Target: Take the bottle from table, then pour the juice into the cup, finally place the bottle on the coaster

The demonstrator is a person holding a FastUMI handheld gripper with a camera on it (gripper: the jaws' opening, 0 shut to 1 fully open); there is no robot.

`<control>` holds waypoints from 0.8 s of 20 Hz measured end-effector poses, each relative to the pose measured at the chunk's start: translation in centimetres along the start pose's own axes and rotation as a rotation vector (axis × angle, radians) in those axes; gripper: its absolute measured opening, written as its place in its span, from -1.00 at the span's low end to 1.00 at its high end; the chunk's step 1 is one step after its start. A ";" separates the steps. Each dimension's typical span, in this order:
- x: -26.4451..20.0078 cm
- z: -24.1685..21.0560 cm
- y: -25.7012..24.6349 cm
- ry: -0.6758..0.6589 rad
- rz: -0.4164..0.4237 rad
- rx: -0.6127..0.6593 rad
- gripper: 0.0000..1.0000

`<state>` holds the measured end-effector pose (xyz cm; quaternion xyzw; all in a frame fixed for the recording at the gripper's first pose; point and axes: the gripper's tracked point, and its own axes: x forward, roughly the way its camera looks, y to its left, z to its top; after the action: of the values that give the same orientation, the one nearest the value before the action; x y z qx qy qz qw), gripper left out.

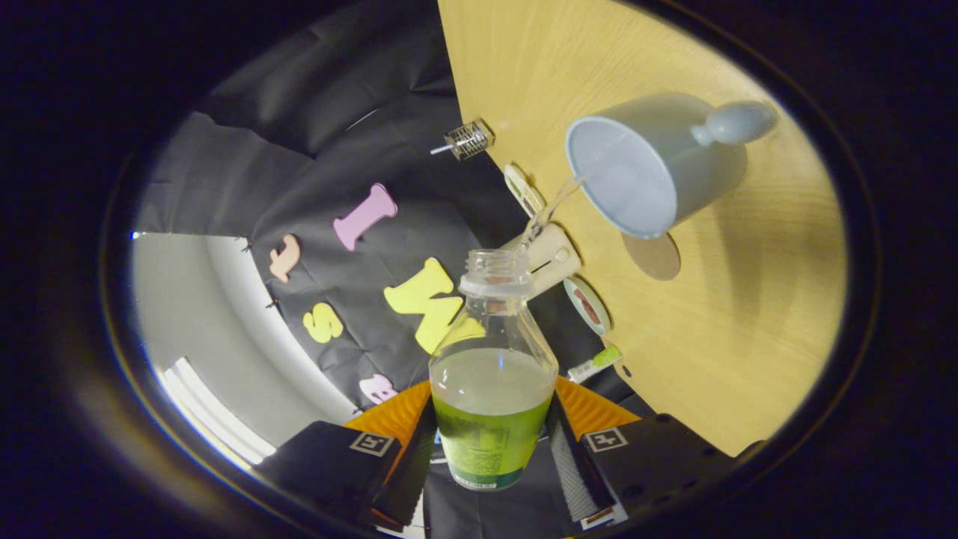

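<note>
The pour is under way: the tongs hold the clear bottle by its lower body, one finger pressed on each side, tipped toward the pale blue cup on the bench. A thin stream arcs from the open neck to the cup's rim (green juice remains, roughly half). Next, I'd judge, comes righting the bottle and seeking the round coaster beside the cup.

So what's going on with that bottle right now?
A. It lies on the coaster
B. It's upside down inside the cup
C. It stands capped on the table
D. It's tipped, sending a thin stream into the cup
D: the gripper has both fingers pressing on the open bottle, and a thin clear stream arcs from its mouth to the cup.
</note>
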<state>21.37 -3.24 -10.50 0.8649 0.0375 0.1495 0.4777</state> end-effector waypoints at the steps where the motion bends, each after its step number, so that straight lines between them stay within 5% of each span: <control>1: 0.1 -0.1 0.2 0.003 0.001 0.010 0.54; 16: 0.5 -2.5 3.4 0.026 0.070 0.141 0.54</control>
<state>20.87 -2.97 -6.27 0.8951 0.0238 0.1741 0.4097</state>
